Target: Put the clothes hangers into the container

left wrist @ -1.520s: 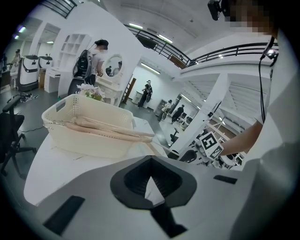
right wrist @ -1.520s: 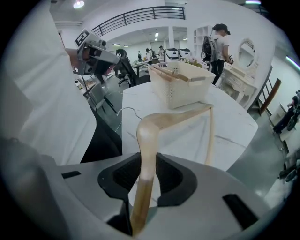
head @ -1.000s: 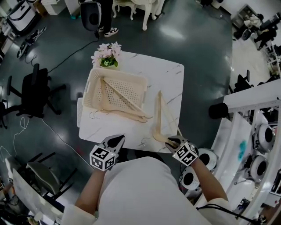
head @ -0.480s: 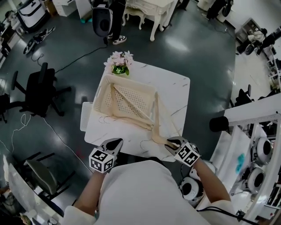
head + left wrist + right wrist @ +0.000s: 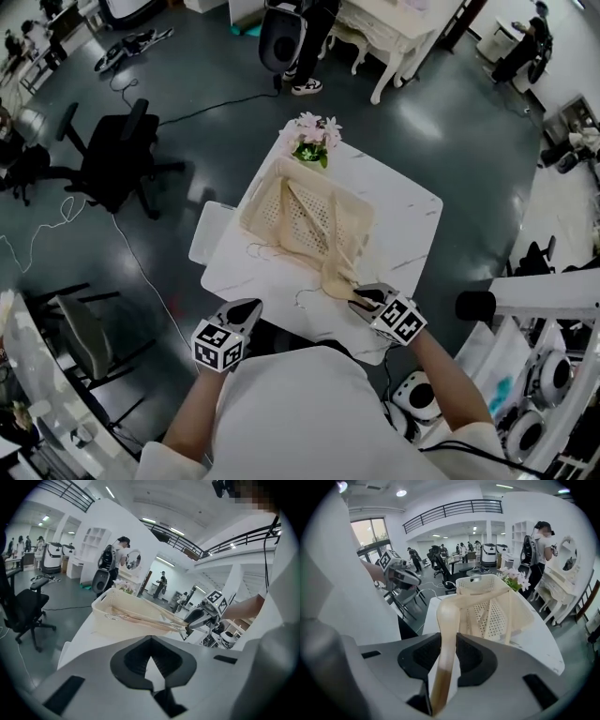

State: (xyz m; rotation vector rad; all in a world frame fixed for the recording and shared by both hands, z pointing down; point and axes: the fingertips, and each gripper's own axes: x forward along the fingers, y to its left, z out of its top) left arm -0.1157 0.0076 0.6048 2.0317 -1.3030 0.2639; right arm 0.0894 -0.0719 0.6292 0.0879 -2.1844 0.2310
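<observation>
Risk, snag: The held hanger (image 5: 337, 270) lies over the near rim of the basket (image 5: 261, 190), with its far end among the other hangers (image 5: 306, 202) already inside. A wire hook could be caught on the mesh or on another hanger if it were pushed further in at this angle.
Risk, early release: Much of the hanger is judged to be outside the basket. If let go now, it could tip back onto the table (image 5: 405, 212) or slide off the near edge.
Risk, basket shift: The basket could be pushed towards the flowers (image 5: 315, 141), since it is not steadied by anything.
Right gripper (image 5: 361, 298): The jaws are pressed onto one rounded end of the hanger, which fills the gap between them. The grip is near the tip, so the hanger could pivot.
Left gripper (image 5: 249, 307): The jaws are spread and nothing is between them. It is held off the near edge of the table, well apart from the basket, and touches nothing.
Hangers: One is in the right gripper, half over the rim. The rest lie slantwise in the basket, with a hook past its near-left wall.
</observation>
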